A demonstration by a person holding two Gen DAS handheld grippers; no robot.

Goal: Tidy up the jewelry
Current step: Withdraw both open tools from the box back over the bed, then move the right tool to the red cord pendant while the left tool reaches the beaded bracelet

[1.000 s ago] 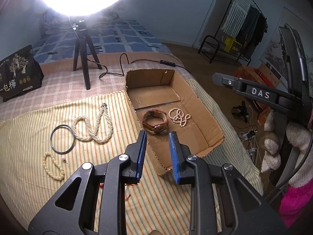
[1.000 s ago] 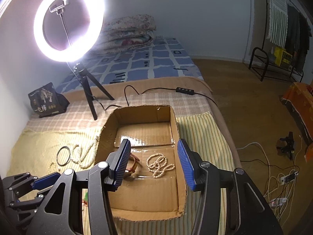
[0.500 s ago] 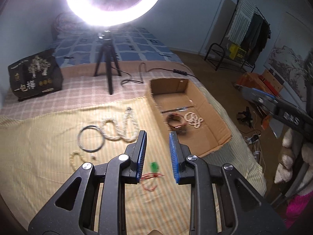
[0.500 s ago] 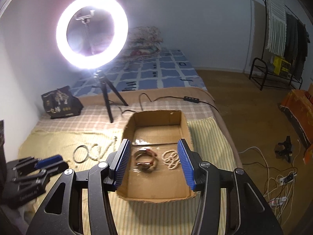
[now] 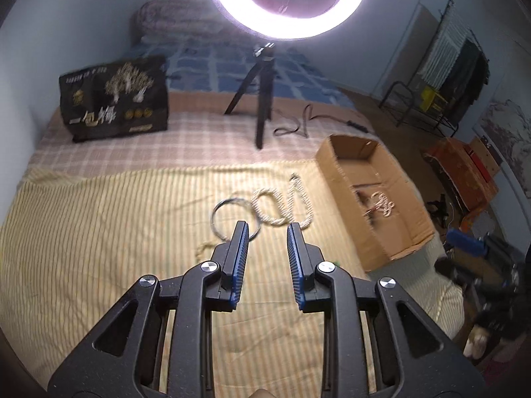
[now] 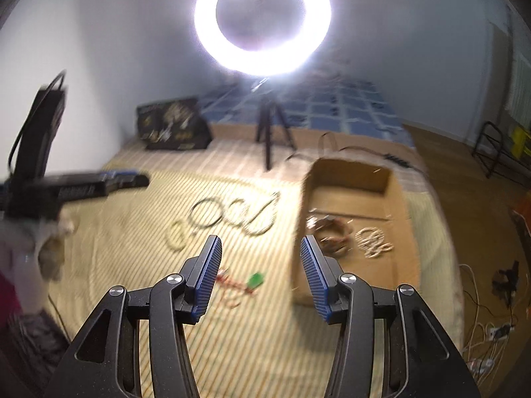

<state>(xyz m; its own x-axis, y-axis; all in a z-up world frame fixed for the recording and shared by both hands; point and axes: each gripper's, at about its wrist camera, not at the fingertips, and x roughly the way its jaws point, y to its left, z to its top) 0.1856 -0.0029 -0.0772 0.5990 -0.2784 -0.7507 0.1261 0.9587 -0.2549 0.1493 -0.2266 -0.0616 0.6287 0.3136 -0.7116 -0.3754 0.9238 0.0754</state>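
Both views have swung left since half a second ago, so the loose jewelry on the bed now sits ahead of the fingers and the cardboard box (image 5: 375, 199) has slid off to their right. Just past the left gripper (image 5: 268, 229), whose fingers stand narrowly apart and hold nothing, lie the dark bangle (image 5: 232, 219) and the pale rope necklace (image 5: 282, 205), touching each other; a small bead bracelet (image 5: 205, 248) lies left of the left finger. These probably wait there as the unsorted pile. Between the right gripper's (image 6: 260, 242) wide, empty fingers lies a red cord with a green charm (image 6: 254, 280). To their right, the open box holds a brown watch (image 6: 332, 232) and a coiled pearl strand (image 6: 373, 242), side by side. Striped yellow cloth (image 5: 99, 232) covers the bed beneath; a ring light (image 5: 285, 3) stands beyond.
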